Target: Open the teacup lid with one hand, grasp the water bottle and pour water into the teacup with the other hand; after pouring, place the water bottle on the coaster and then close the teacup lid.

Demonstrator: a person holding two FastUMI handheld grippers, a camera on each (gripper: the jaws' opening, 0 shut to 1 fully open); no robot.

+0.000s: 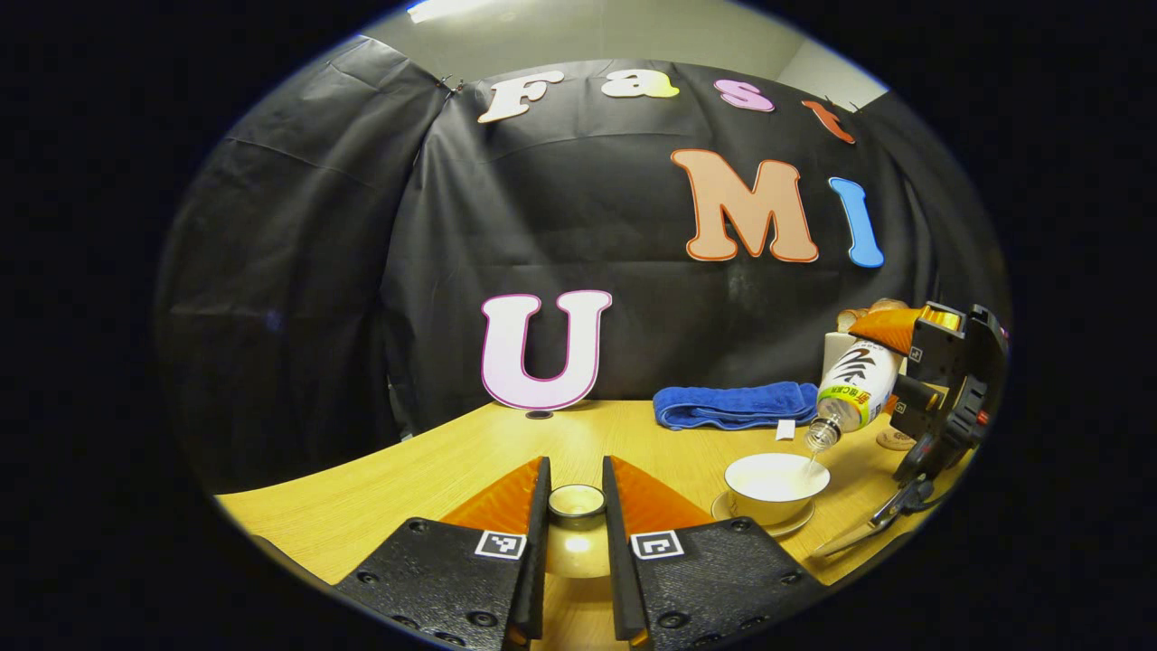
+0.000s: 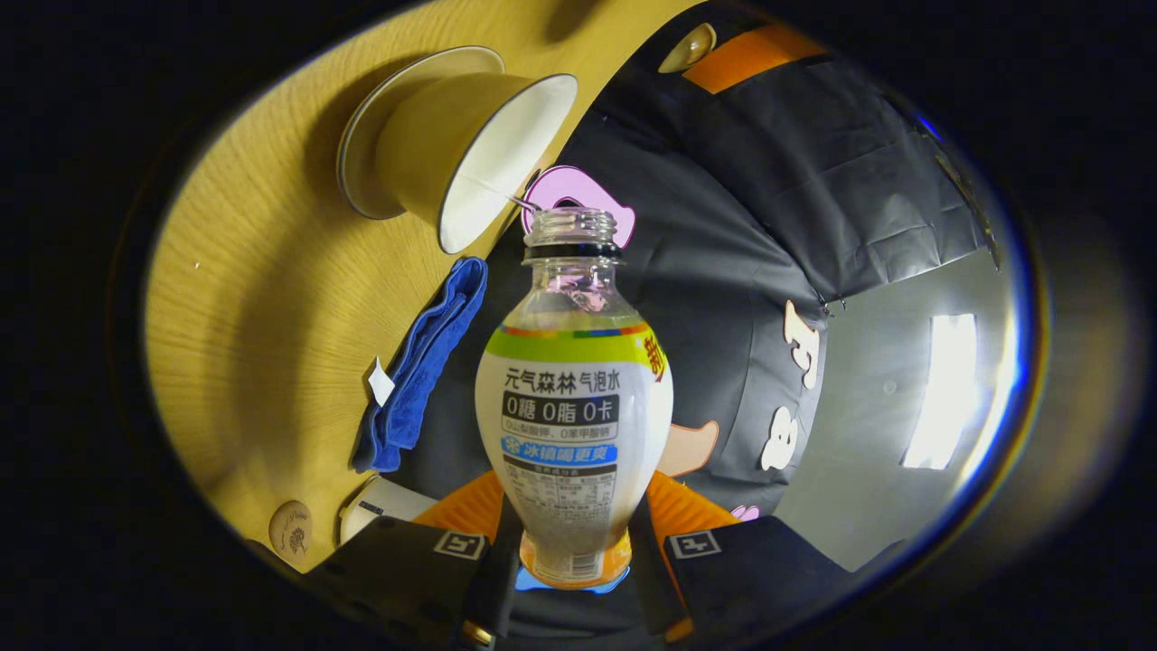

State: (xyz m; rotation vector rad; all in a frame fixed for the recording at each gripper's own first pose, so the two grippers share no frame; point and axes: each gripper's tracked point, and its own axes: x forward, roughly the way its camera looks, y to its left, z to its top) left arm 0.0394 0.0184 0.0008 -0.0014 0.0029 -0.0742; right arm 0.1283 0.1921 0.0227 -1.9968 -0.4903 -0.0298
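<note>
Each gripper, left gripper (image 1: 576,506) and right gripper (image 2: 575,542), has a matte black body with recessed screws, one square black-and-white fiducial marker per finger, and wedge-shaped fingers tapering forward.

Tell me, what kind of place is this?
Probably a small staged booth for recording tabletop chores, not a home: a black cloth wall behind a light wooden table set with a white teacup and folded blue towel.
</note>
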